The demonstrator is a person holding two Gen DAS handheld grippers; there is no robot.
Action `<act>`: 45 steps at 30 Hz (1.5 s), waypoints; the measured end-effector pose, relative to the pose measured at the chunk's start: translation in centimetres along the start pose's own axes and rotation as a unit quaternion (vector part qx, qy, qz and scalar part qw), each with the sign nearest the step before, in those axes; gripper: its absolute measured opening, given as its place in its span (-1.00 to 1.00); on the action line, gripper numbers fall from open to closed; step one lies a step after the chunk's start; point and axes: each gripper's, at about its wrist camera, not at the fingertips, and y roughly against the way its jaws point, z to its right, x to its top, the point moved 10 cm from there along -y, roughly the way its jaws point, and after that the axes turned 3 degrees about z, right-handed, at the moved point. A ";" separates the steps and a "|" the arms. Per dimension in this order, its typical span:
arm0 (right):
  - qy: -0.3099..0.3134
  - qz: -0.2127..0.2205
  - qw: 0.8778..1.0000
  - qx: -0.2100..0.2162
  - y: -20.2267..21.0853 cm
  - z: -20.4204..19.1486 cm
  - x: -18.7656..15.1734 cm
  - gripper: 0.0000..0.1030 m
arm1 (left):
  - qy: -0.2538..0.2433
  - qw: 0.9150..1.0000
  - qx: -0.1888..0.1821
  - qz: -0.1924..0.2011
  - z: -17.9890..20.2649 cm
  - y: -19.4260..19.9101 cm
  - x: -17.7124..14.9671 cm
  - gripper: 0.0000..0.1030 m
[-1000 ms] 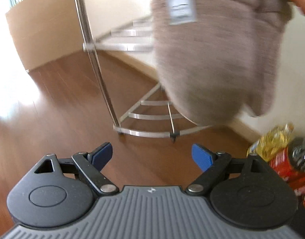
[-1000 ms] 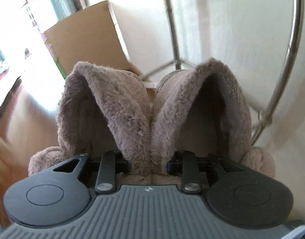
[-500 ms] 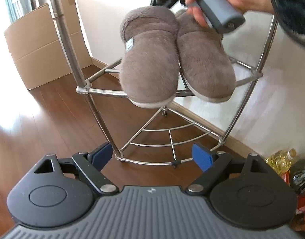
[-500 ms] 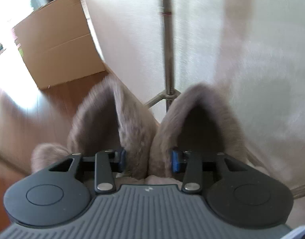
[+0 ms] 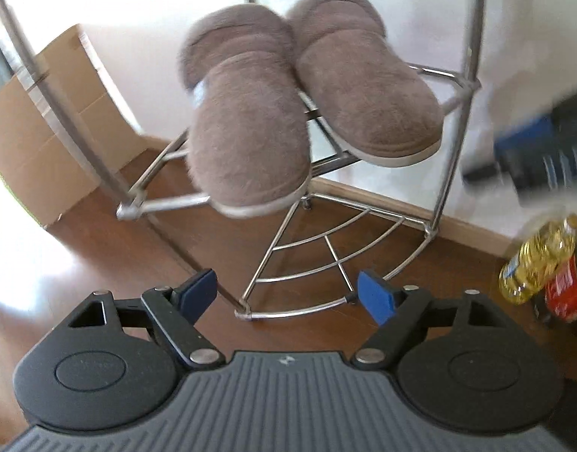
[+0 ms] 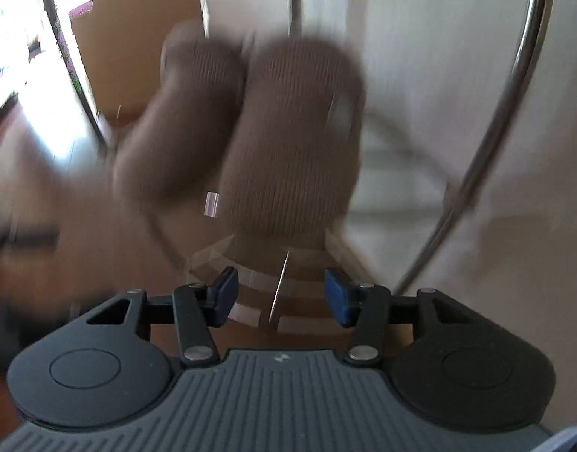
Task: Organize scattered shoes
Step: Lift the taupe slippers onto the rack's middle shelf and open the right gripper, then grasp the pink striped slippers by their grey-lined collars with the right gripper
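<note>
Two brown fuzzy slippers, left slipper [image 5: 247, 139] and right slipper [image 5: 364, 86], lie side by side on the upper shelf of a chrome corner rack [image 5: 168, 203], toes hanging over its front rail. My left gripper [image 5: 284, 290] hovers below and in front of them, jaws wide but closing, nothing between them. In the right wrist view the slippers [image 6: 251, 132] are a blur ahead of my right gripper [image 6: 281, 284], whose jaws are closing on nothing. A dark blur at the left view's right edge is the right gripper [image 5: 541, 158].
A cardboard box [image 5: 51, 135] stands on the wooden floor left of the rack. An oil bottle [image 5: 537, 263] and a red-labelled bottle [image 5: 563, 290] sit on the floor at the right. The rack's lower shelf [image 5: 326, 267] is bare, and a white wall is behind.
My right gripper has let go of the slippers and pulled back and down; they now rest on the rack's upper shelf. The left gripper has moved closer and rolled.
</note>
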 end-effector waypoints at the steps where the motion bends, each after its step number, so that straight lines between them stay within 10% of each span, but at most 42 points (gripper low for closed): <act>1: 0.006 -0.005 1.000 0.003 -0.6 -0.3 -0.2 -0.61 | -0.013 1.000 -0.009 -0.001 0.3 -0.6 0.3 0.55; 16: -0.028 -0.005 1.000 -0.009 -7.2 0.6 4.0 -0.74 | -0.042 0.999 -0.031 -0.006 1.4 -5.6 3.6 0.54; 25: 0.023 0.009 0.999 0.028 -0.9 -0.7 -0.7 -0.66 | 0.007 1.000 -0.021 -0.007 2.9 -3.0 -0.9 0.56; 30: 0.048 -0.076 0.993 0.079 0.8 -1.4 -10.4 -0.52 | 0.098 0.992 -0.034 -0.077 6.5 0.6 -12.1 0.56; 36: 0.082 -0.238 0.964 0.090 0.3 -3.4 -28.6 -0.42 | 0.196 0.961 -0.051 -0.189 15.7 3.5 -29.0 0.56; 45: 0.157 -0.310 0.935 0.073 -5.9 -7.3 -47.4 -0.16 | 0.152 0.954 -0.082 -0.245 25.7 2.8 -43.4 0.55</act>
